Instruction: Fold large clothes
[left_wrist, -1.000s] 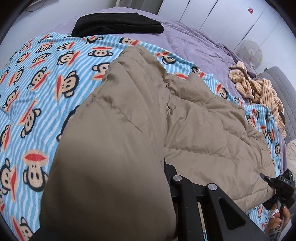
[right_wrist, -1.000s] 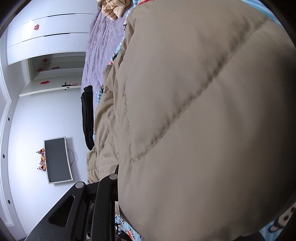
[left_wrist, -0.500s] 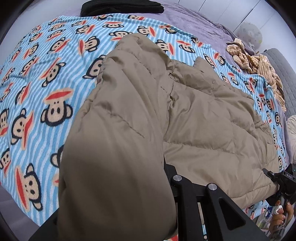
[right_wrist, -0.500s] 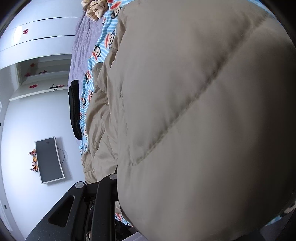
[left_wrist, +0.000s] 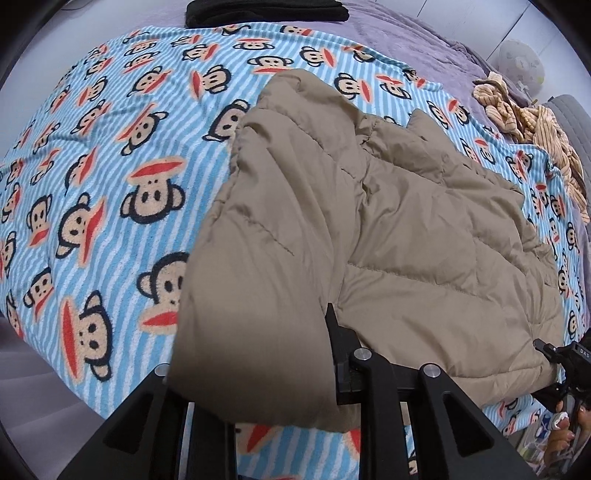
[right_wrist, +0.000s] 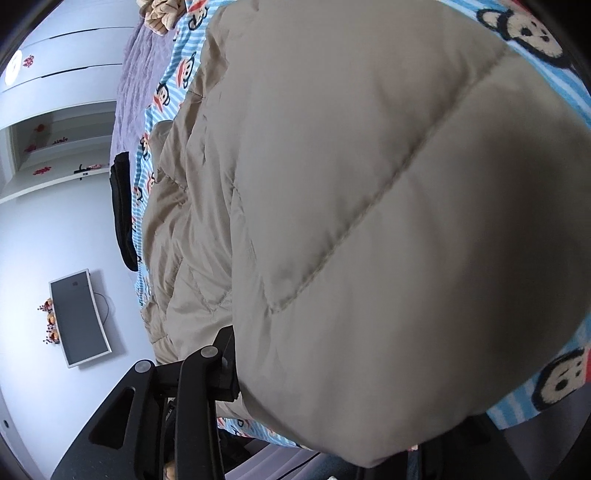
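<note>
A tan quilted puffer jacket (left_wrist: 406, 229) lies on a blue striped monkey-print blanket (left_wrist: 110, 177) on the bed. My left gripper (left_wrist: 258, 376) is shut on the jacket's near edge, and the puffed fabric hides the left finger. My right gripper (right_wrist: 317, 369) is shut on another part of the jacket (right_wrist: 369, 221), which fills most of the right wrist view. The right gripper also shows at the right edge of the left wrist view (left_wrist: 565, 365), held by a hand at the jacket's far corner.
A folded black garment (left_wrist: 266, 13) lies at the far end of the bed on a purple cover (left_wrist: 406, 33). A yellow striped garment (left_wrist: 532, 122) lies crumpled at the right. A monitor (right_wrist: 79, 317) hangs on the wall.
Both grippers have pulled back with the jacket in them. More of the monkey blanket shows around the jacket, and the bed's near edge has come into view.
</note>
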